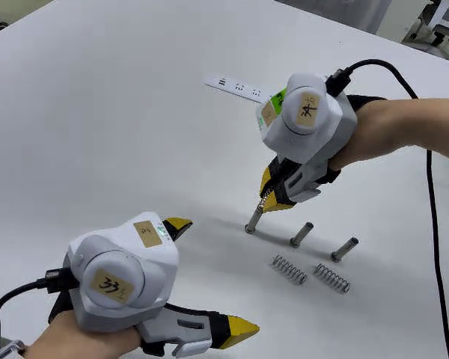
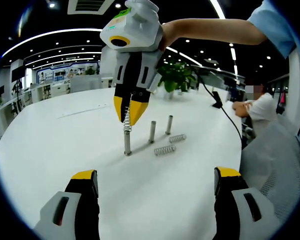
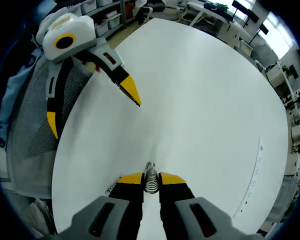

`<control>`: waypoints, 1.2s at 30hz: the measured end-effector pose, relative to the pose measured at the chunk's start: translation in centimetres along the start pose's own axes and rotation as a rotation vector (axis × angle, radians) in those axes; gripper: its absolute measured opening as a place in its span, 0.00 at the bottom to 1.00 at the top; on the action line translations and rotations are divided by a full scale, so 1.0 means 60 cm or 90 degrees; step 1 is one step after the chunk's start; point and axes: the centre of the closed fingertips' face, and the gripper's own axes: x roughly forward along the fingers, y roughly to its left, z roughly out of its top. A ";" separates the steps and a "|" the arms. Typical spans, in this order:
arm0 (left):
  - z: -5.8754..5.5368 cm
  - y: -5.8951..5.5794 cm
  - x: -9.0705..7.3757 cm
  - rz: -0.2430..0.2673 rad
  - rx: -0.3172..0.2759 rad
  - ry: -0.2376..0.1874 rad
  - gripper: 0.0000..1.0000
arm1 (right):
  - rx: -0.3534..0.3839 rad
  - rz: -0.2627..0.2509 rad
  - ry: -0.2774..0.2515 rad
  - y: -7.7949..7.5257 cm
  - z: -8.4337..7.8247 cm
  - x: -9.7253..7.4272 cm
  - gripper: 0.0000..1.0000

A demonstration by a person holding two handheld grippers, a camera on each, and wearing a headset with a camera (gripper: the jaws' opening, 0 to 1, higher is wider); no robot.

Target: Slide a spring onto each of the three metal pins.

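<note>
Spring [image 1: 266,199] sat clenched in your right tongs [image 1: 274,203], long axis upright, lower end at the tip of the leftmost pin [image 1: 254,220] on the counter [image 1: 97,112]. Those tongs pointed steeply down. Your left tongs [image 1: 213,277] hovered released, jaws spread wide, aimed across the counter toward the pins.

You have three metal pins [image 1: 301,234], three springs [image 1: 289,269] counting the spring [image 3: 150,181] in your right tongs [image 1: 273,196], and one power strip [image 1: 236,87].
</note>
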 end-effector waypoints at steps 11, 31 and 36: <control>-0.004 -0.002 0.002 -0.009 -0.004 0.006 0.97 | 0.006 0.001 -0.003 -0.002 0.001 -0.001 0.12; -0.011 -0.006 0.004 -0.017 -0.006 0.016 0.96 | 0.001 0.009 -0.002 0.005 0.005 0.005 0.12; -0.012 -0.004 0.003 -0.015 -0.009 0.017 0.96 | -0.010 0.011 0.013 0.004 0.001 0.017 0.13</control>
